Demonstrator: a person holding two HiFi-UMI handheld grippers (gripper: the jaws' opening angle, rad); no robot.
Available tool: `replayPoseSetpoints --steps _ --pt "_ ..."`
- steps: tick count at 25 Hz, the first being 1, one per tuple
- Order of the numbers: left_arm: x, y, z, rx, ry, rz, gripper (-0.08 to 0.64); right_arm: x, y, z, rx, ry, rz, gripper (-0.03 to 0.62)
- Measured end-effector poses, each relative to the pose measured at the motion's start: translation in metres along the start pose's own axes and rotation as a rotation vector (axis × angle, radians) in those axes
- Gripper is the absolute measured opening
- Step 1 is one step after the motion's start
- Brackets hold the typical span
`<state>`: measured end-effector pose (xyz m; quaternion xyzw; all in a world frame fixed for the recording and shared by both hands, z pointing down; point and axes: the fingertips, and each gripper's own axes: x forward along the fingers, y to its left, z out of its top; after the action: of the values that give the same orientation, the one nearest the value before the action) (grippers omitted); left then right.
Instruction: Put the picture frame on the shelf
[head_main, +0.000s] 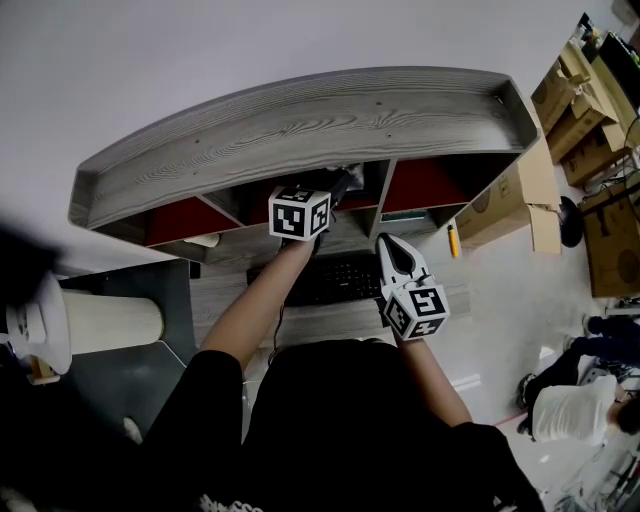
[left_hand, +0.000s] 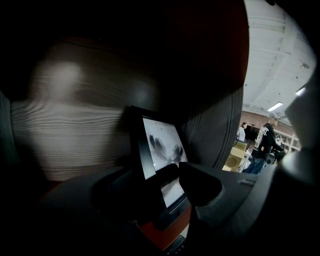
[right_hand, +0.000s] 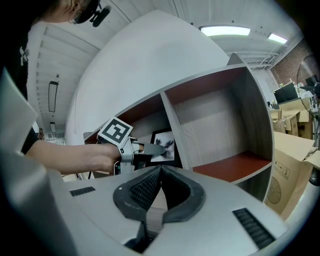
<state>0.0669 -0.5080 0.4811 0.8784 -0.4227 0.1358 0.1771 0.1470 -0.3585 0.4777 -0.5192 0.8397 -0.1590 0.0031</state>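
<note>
The picture frame (left_hand: 160, 145), black-edged with an ink-wash print, stands upright in a middle compartment of the grey wooden shelf (head_main: 300, 130). In the right gripper view the picture frame (right_hand: 165, 146) sits just left of a divider (right_hand: 172, 125). My left gripper (left_hand: 177, 172) reaches into that compartment. Its jaws stand apart on either side of the frame's lower edge, with a small gap to the right pad. In the head view the left gripper (head_main: 335, 190) disappears under the shelf top. My right gripper (head_main: 392, 245) hangs back in front of the shelf; the right gripper (right_hand: 160, 172) is shut and holds nothing.
A black keyboard (head_main: 335, 278) lies on the desk below the shelf. Cardboard boxes (head_main: 520, 195) stand to the right, and a white roll (head_main: 100, 322) lies at the left. The compartment (right_hand: 225, 120) right of the divider has a red floor. People (head_main: 580, 410) are at the far right.
</note>
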Motion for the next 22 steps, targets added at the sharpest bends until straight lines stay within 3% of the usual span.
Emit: replayPoseSetpoints --steps 8,22 --pt "0.007 0.011 0.007 -0.03 -0.021 0.053 0.255 -0.004 -0.002 0.001 0.003 -0.004 -0.012 0.012" --pt "0.014 0.016 0.018 -0.004 -0.077 0.038 0.296 -0.012 -0.002 0.004 -0.002 -0.015 -0.023 0.012"
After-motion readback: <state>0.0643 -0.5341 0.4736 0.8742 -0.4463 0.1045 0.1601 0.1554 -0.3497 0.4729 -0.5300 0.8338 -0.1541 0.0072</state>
